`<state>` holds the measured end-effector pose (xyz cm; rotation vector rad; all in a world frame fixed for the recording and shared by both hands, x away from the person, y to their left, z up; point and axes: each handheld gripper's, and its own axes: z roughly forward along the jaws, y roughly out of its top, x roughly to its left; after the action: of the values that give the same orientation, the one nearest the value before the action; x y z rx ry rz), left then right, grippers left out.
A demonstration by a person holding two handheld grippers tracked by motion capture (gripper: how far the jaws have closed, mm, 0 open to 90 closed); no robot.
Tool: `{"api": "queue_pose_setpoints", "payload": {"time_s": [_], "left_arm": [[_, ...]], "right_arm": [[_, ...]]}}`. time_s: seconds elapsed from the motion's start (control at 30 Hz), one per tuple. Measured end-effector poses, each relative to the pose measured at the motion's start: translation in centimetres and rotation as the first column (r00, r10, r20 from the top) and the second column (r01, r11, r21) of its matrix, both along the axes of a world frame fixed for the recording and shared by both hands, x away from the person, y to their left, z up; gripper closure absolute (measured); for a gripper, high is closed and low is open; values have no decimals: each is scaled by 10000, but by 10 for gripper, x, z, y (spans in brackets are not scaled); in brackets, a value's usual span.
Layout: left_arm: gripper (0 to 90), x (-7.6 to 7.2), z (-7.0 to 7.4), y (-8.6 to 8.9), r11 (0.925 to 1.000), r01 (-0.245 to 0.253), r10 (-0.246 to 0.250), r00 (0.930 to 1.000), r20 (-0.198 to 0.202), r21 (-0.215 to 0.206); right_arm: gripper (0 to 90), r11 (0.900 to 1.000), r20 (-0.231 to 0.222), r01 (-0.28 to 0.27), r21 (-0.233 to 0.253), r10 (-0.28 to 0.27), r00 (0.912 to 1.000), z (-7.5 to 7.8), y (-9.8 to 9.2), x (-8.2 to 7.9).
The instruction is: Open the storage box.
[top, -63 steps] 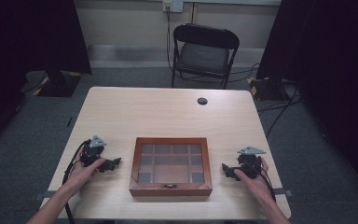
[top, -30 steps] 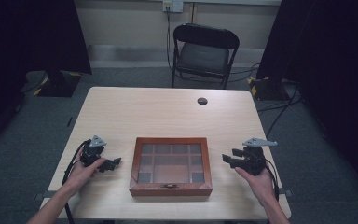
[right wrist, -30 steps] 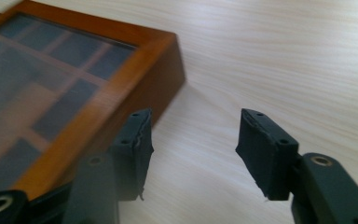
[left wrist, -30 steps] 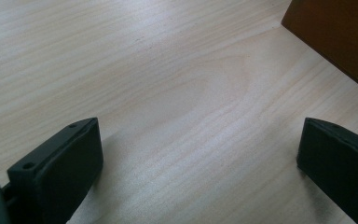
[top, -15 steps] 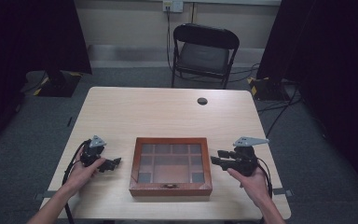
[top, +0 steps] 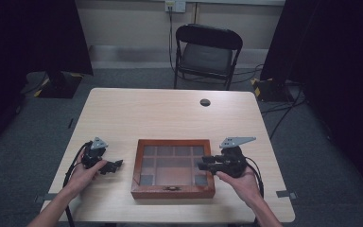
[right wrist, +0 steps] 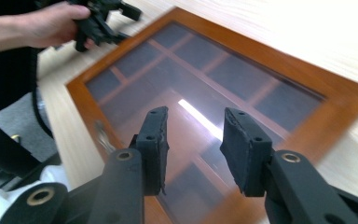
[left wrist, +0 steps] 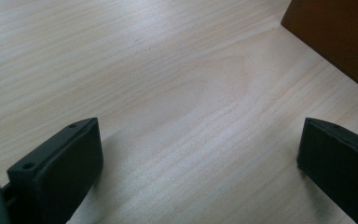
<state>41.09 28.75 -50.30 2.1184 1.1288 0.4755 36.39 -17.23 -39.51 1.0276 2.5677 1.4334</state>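
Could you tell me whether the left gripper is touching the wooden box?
Apart: the high view shows bare table between the left gripper and the box.

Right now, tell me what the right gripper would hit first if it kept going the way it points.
The right gripper aims down at the wooden box, so it would likely meet the glass lid first; how far off is unclear.
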Motion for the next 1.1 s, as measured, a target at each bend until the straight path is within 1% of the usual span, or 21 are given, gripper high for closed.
{"api": "queue_pose_setpoints", "payload": {"time_s": [0.07, 0.1, 0.13, 0.17, 0.23, 0.27, 0.3, 0.33, 0.4, 0.43, 0.47, 0.5, 0.53, 0.57, 0.6, 0.67, 0.77, 0.9, 0.93, 1.03, 1.1], "left_arm": [[0, 0, 0, 0, 10000, 28, -28, 10000, -12, -10], [0, 0, 0, 0, 10000, 33, -33, 10000, -10, -8], [0, 0, 0, 0, 10000, 33, -33, 10000, -10, -8], [0, 0, 0, 0, 10000, 39, -39, 10000, -11, -9], [0, 0, 0, 0, 10000, 43, -43, 10000, -10, -9], [0, 0, 0, 0, 10000, 43, -43, 10000, -10, -9], [0, 0, 0, 0, 10000, 55, -55, 10000, -12, -9], [0, 0, 0, 0, 10000, 57, -57, 10000, -13, -10], [0, 0, 0, 0, 10000, 48, -48, 10000, -8, -8], [0, 0, 0, 0, 10000, 59, -59, 10000, -12, -10], [0, 0, 0, 0, 10000, 59, -59, 10000, -12, -10], [0, 0, 0, 0, 10000, 59, -59, 10000, 4, 16], [0, 0, 0, 0, 10000, 59, -59, 10000, 4, 16], [0, 0, 0, 0, 10000, 61, -61, 10000, -12, -13], [0, 0, 0, 0, 10000, 57, -57, 10000, -12, -11], [0, 0, 0, 0, 10000, 63, -63, 10000, -13, -8], [0, 0, 0, 0, 10000, 53, -53, 10000, 5, 19], [0, 0, 0, 0, 10000, 63, -63, 10000, -16, -16], [0, 0, 0, 0, 10000, 62, -62, 10000, -14, -14], [0, 0, 0, 0, 10000, 58, -58, 10000, -9, -11], [0, 0, 0, 0, 10000, 64, -64, 10000, 3, 12]], "right_arm": [[613, 10000, -11, -89, 16, 89, 10000, 1, 3, 0], [623, 9987, -17, -500, 139, 500, 9987, 3, 13, 2], [630, 9972, -40, -716, 219, 717, 9974, 4, 16, 2], [632, 9952, 29, -941, 271, 941, 9956, 6, 21, 2], [636, 9911, 119, -1298, 294, 1295, 9915, 8, 33, 1], [636, 9911, 119, -1298, 294, 1295, 9915, 8, 33, 1], [637, 9861, 160, -1615, 379, 1610, 9868, 6, 43, 0], [638, 9842, 142, -1727, 399, 1723, 9849, 4, 47, 0], [642, 9778, 29, -2083, 236, 2083, 9781, -2, 58, -3], [659, 9748, -20, -2226, 129, 2226, 9749, -4, 63, -4], [659, 9748, -20, -2226, 129, 2226, 9749, -4, 63, -4], [683, 9682, -110, -2503, -22, 2502, 9681, -8, 69, -7], [683, 9682, -110, -2503, -22, 2502, 9681, -8, 69, -7], [703, 9609, -177, -2760, -196, 2757, 9611, -11, 73, -9], [722, 9565, -210, -2906, -247, 2901, 9568, -13, 75, -10], [752, 9528, -261, -3021, -307, 3014, 9531, -17, 77, -12], [772, 9440, -393, -3247, -586, 3228, 9456, -24, 80, -16], [790, 9430, -372, -3234, -782, 3214, 9462, -31, 82, -17], [792, 9427, -392, -3251, -753, 3229, 9456, -32, 82, -17], [803, 9372, -458, -3379, -868, 3350, 9411, -38, 85, -17], [810, 9349, -516, -3420, -948, 3385, 9395, -40, 86, -17]]}}
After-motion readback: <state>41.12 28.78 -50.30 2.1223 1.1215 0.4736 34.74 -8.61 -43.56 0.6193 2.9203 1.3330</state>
